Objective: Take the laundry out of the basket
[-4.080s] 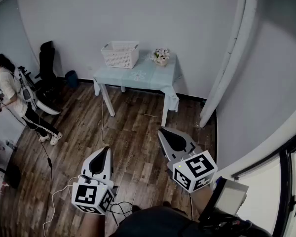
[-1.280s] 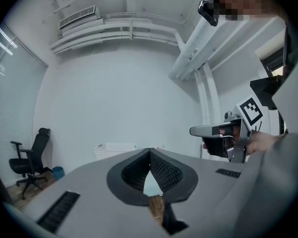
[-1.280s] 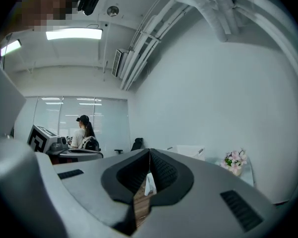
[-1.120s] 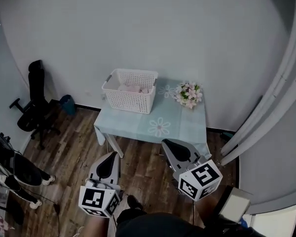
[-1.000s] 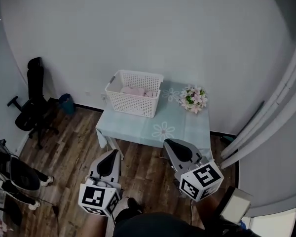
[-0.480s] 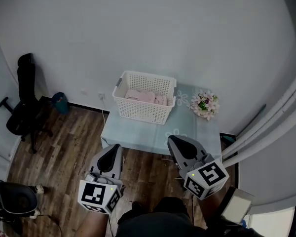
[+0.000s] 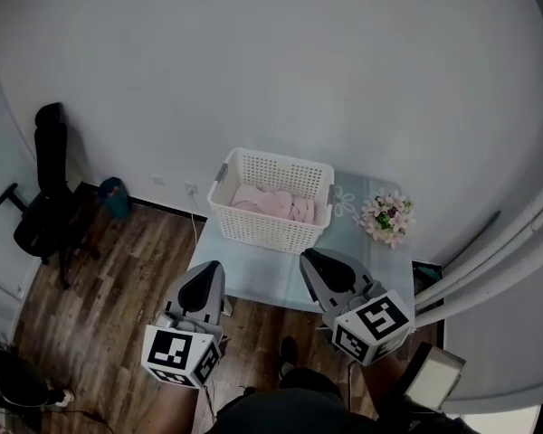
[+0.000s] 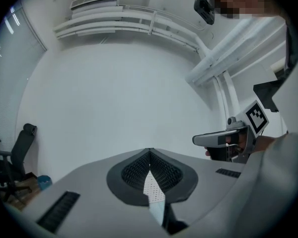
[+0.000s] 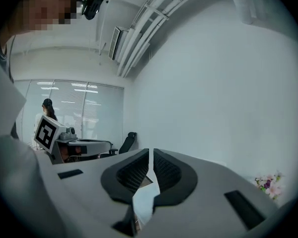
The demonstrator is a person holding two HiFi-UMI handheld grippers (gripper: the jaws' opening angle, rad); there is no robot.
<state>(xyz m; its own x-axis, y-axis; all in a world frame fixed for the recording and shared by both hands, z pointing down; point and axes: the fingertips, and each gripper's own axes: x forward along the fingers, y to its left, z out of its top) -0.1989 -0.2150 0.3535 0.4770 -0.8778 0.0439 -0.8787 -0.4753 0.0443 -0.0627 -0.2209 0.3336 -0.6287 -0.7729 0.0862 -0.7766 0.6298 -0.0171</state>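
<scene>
Two closed, empty: left tongs, right tongs at table near edge; basket beyond.

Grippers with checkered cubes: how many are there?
2. The left gripper is near the table, at its front left corner; the right gripper is at its front edge, nearer the flowers. None seem hidden.

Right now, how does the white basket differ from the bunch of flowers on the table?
The basket is far bigger than the flowers. The basket is plain white lattice, while the flowers are pink and white with green leaves. The basket is an open container with pink laundry inside; the flowers hold nothing. In the head view the basket stands left of the flowers, apart from them. Both stand on the pale blue table, near the wall.
</scene>
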